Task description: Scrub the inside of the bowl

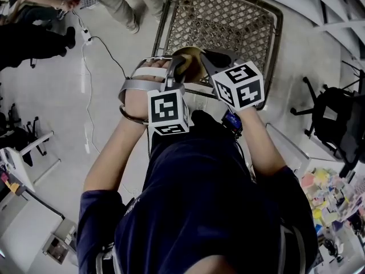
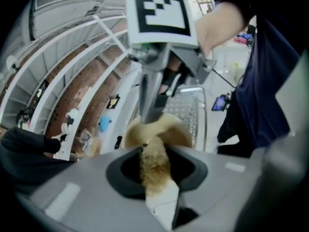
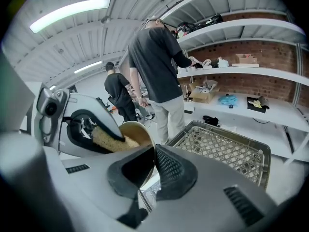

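Observation:
A tan bowl (image 1: 191, 60) is held up in the air above a wire basket, tilted on its side. My right gripper (image 3: 153, 164) is shut on the bowl's (image 3: 138, 132) rim, one pad inside and one outside. My left gripper (image 2: 157, 178) is shut on a yellowish scrub sponge (image 2: 154, 164), whose tip reaches into the bowl (image 2: 166, 128). From the right gripper view, the sponge (image 3: 109, 140) sticks out of the left gripper (image 3: 91, 132) into the bowl's opening. In the head view both grippers, left (image 1: 178, 68) and right (image 1: 210, 63), meet at the bowl; the marker cubes hide most of it.
A metal wire basket (image 1: 228, 21) stands just beyond the bowl, also seen as the basket (image 3: 227, 151). Two people (image 3: 155, 66) stand behind it near white shelves (image 3: 251, 71). A cable (image 1: 86, 67) runs over the floor at the left; an office chair (image 1: 336, 119) is at the right.

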